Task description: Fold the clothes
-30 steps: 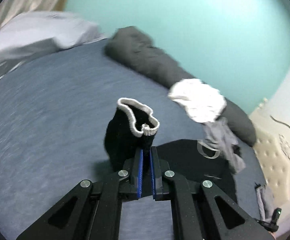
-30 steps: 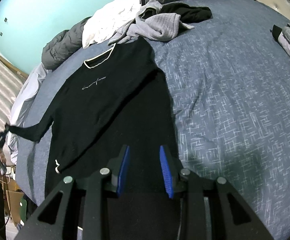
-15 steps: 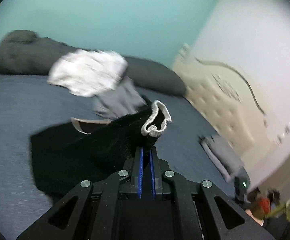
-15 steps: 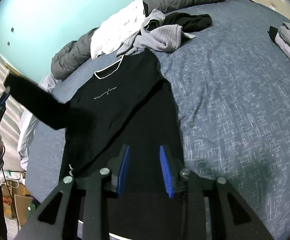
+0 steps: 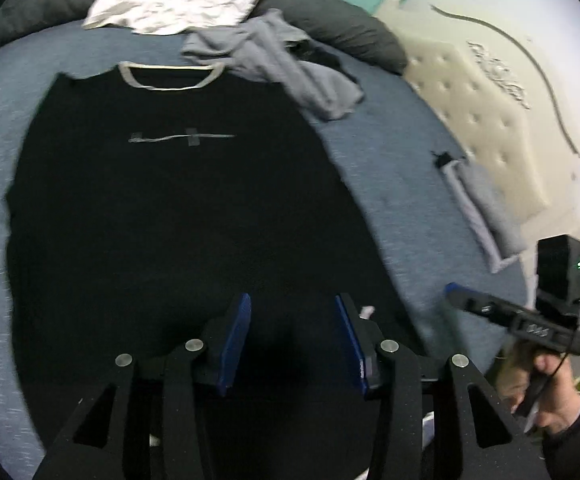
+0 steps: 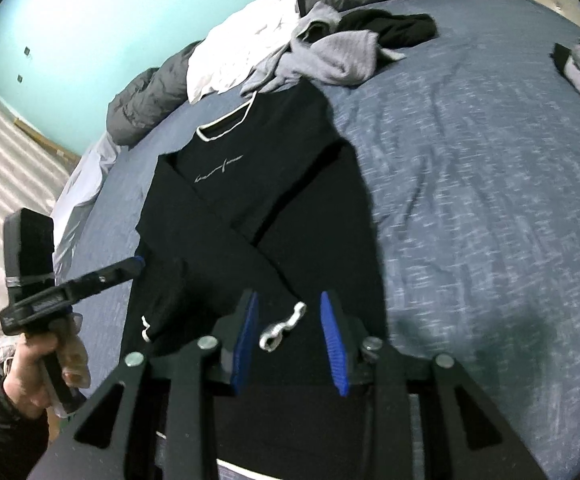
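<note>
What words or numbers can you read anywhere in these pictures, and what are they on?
None can be read for sure.
Black sweater: a thin pale line of script across the chest, too small and blurred to read.
Left hand-held gripper: a small pale label on its side, seen from the right wrist camera, too blurred to read.
Right hand-held gripper: pale marks on its side, seen from the left wrist camera, too blurred to read.

black sweater [image 6: 250,184], pale chest script, too blurred to read
</note>
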Motion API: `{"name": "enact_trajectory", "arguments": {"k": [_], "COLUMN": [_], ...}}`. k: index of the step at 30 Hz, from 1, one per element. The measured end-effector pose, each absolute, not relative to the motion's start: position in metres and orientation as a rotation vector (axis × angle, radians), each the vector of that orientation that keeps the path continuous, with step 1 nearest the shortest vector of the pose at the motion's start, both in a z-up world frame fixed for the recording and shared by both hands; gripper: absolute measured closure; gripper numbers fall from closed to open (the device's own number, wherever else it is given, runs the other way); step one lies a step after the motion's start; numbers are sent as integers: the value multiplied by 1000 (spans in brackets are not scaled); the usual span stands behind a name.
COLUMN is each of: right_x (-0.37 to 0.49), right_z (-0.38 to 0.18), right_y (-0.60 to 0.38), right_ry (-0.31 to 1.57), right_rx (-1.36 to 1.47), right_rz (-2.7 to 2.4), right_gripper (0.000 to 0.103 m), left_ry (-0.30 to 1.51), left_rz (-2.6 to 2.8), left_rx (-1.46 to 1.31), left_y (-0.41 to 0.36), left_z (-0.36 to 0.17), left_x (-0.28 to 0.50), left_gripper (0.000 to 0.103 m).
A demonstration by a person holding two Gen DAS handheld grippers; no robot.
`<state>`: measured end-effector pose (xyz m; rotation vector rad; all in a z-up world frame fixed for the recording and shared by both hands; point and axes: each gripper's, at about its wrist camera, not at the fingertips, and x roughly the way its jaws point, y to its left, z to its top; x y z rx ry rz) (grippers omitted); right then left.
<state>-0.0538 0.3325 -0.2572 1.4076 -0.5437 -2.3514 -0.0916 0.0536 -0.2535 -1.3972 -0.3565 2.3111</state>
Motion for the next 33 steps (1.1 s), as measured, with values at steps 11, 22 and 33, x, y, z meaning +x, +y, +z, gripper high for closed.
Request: {"name": "enact_trajectory", "arguments": {"k": [11,22,33], "right_x": [-87,-98,-92], "right_z": [-302,-337,-294], "right_y": [289,277,293], "right_ry": [-487,-399,-328], "right_rx": [1587,1659,1501], "right_rz": [-2265,-2260,-2327], "right_gripper": [47,65,100], "left_ry": [-366,-414,-427], "left_rz": [2482,2564,2595], "left_rx": [-1476,-1560,-1587], "left_y": [-60,-135,-154], "left_z": [-261,-281,-291], "left_x": [-81,-74,-86], "left_gripper": [56,56,56]}}
